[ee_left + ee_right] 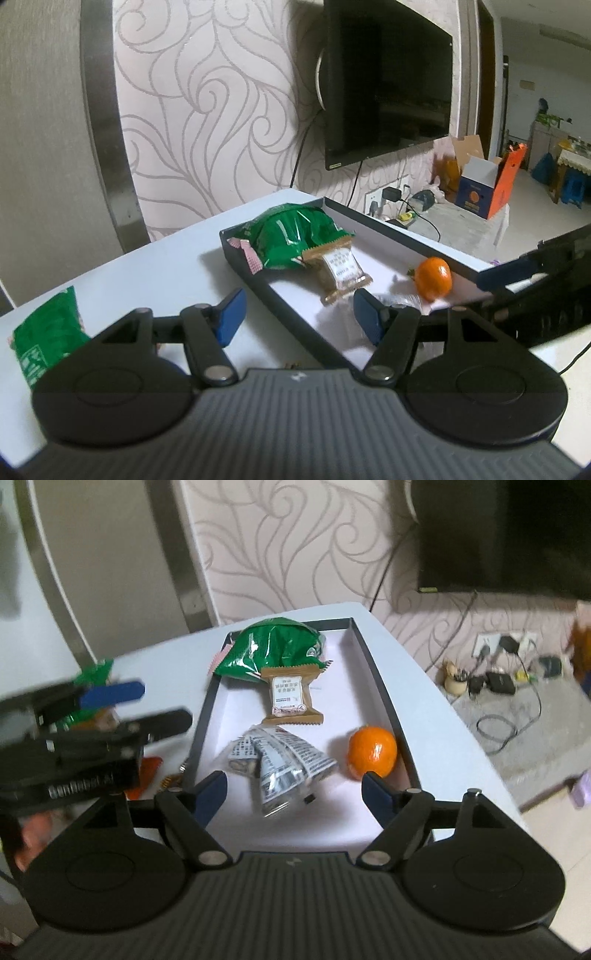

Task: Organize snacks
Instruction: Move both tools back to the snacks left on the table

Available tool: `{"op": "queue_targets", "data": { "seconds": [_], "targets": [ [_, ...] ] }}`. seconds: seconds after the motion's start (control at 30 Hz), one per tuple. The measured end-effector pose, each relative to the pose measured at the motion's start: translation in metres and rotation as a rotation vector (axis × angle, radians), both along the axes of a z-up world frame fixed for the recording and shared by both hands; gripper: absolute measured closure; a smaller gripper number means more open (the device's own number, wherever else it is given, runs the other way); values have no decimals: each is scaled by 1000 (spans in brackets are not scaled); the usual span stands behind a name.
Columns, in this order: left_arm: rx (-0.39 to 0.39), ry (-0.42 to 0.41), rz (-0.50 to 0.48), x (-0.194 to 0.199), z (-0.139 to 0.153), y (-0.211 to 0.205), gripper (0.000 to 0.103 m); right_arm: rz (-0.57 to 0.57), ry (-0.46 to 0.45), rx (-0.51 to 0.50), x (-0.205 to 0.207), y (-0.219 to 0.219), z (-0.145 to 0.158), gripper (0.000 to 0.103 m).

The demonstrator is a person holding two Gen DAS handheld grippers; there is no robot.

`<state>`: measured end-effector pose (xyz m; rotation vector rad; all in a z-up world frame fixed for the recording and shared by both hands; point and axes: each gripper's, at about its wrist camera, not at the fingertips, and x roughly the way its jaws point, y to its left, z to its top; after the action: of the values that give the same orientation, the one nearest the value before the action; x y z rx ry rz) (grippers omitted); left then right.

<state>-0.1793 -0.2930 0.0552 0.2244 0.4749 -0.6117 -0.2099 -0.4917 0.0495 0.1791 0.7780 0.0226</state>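
On the desk [424, 686], a green snack bag [44, 339] lies outside the tray at far left. The left gripper [295, 317] hovers half-open, holding nothing, astride the tray's [384, 701] near wall. Inside the tray lie a green bag [273, 650], brown packet [291, 698], silver packets [284, 764] and orange [373, 751]. The right gripper [295, 794] stands wide over the silver packets, not touching them.

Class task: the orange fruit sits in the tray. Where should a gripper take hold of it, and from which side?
Grip the orange fruit across its round middle, coming down from above. It sits close to the tray's right wall, which probably blocks a sideways approach, while its top is clear.
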Motion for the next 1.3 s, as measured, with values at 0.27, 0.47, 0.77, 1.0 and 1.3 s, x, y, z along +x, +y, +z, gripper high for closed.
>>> {"op": "queue_targets", "data": {
  "seconds": [0.27, 0.47, 0.77, 1.0, 1.3],
  "targets": [
    [2, -11, -30, -34, 2, 45, 37, -78, -67, 159, -24, -2, 6, 19],
    [29, -9, 16, -54, -5, 90, 37, -99, -118, 216, -30, 8, 18, 16],
    [100, -25, 82, -70, -31, 131, 37, 79, -155, 279, -25, 61, 34, 10],
    [85, 33, 105, -60, -49, 144, 38, 286, -102, 69, -22, 123, 27, 14],
    [46, 128, 114, -47, -58, 152, 55, 433, -69, -108, -2, 150, 9, 29]
  ]
}}
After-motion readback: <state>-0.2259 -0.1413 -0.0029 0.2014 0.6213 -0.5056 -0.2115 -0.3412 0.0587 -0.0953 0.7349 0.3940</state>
